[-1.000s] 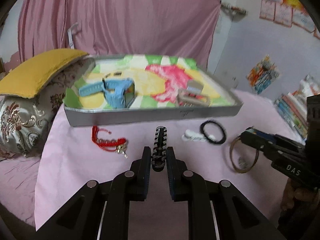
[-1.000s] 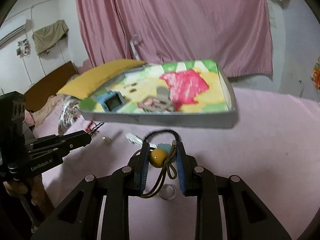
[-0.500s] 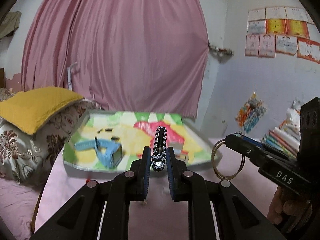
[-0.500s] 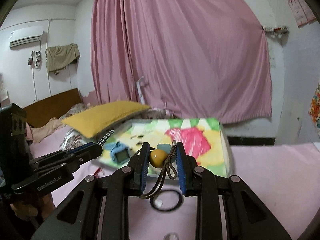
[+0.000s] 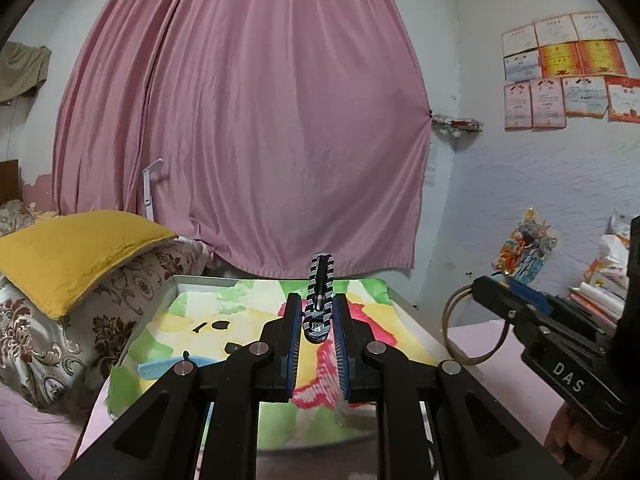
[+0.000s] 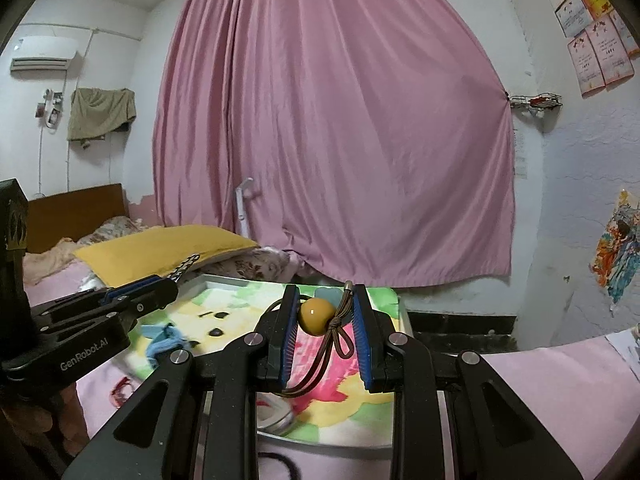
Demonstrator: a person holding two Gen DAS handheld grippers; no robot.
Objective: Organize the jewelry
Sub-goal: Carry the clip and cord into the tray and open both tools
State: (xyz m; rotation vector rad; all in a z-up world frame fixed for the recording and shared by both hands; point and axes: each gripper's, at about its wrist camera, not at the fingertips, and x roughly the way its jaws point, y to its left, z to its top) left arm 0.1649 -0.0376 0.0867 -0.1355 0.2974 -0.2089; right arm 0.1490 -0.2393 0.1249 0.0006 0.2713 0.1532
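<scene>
"GenRobot.AI"-marked left gripper (image 5: 317,336) is pinching a black-and-white ridged bracelet (image 5: 319,300); "DAS"-marked right gripper (image 6: 325,332) is clamping a brown cord with mustard bead (image 6: 318,315), both hovering over the colourful-lined metal tray (image 5: 154,312).

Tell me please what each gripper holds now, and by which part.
Left gripper pinches the lower end of a black-and-white bracelet. Right gripper clamps a brown cord loop at its yellow bead and knot.
</scene>
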